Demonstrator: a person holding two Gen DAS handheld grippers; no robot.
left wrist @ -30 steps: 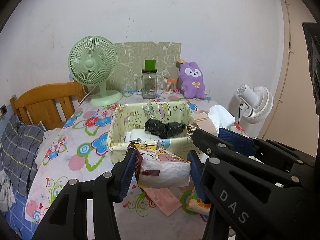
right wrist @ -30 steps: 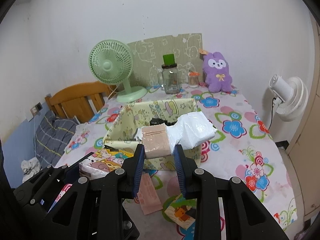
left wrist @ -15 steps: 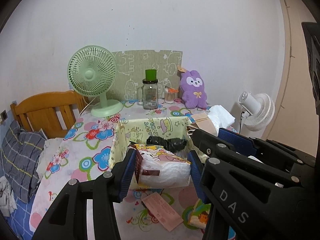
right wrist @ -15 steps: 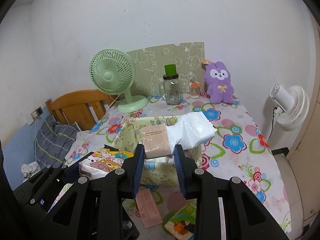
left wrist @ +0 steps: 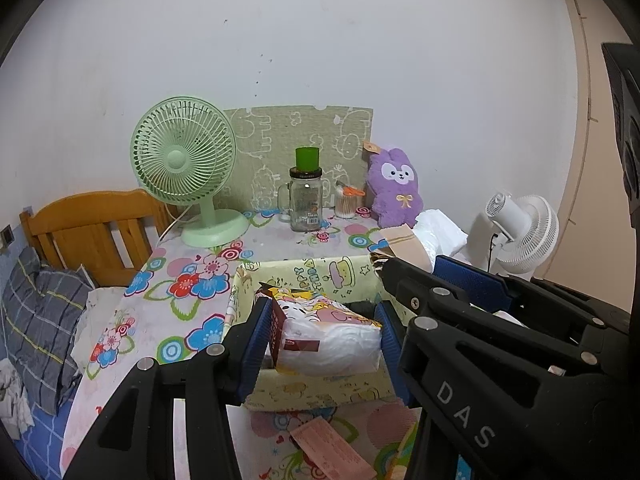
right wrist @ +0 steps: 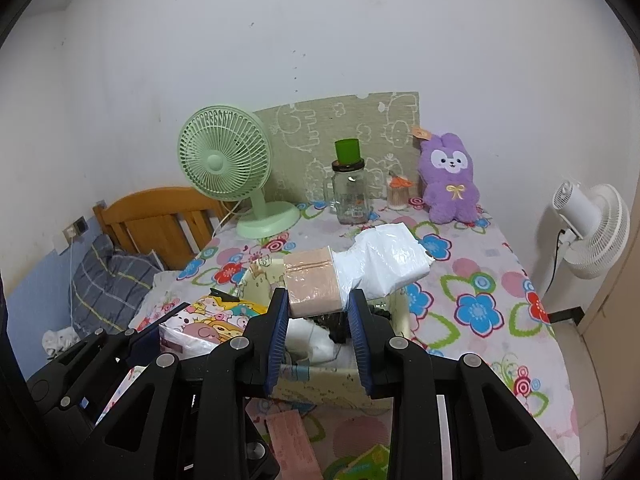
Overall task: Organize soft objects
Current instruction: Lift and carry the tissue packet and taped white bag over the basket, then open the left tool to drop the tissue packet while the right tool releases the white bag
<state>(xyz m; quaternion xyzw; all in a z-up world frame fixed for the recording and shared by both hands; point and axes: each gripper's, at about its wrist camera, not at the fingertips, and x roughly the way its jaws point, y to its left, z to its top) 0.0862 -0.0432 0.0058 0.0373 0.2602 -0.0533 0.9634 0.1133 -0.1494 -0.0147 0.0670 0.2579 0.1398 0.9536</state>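
Note:
My left gripper (left wrist: 320, 316) is shut on a cartoon-printed tissue pack (left wrist: 326, 340), held over the near part of a yellow fabric storage box (left wrist: 320, 276). That pack also shows in the right wrist view (right wrist: 204, 328). My right gripper (right wrist: 318, 306) is shut on a white and tan tissue pack (right wrist: 352, 270), held over the same box (right wrist: 320, 390). Dark cloth (right wrist: 340, 326) and white items lie inside the box. The right gripper with its pack shows at the right of the left wrist view (left wrist: 416, 240).
On the floral table (right wrist: 460, 280) stand a green fan (right wrist: 228, 168), a glass jar with a green lid (right wrist: 350, 188), a toothpick cup (right wrist: 398, 194) and a purple plush bunny (right wrist: 450, 180). A pink packet (left wrist: 332, 450) lies in front of the box. A white fan (right wrist: 588, 228) stands right; a wooden headboard (left wrist: 88, 232) stands left.
Both grippers moved forward and up with their packs, from short of the box to over it. The box now sits lower and closer in both views.

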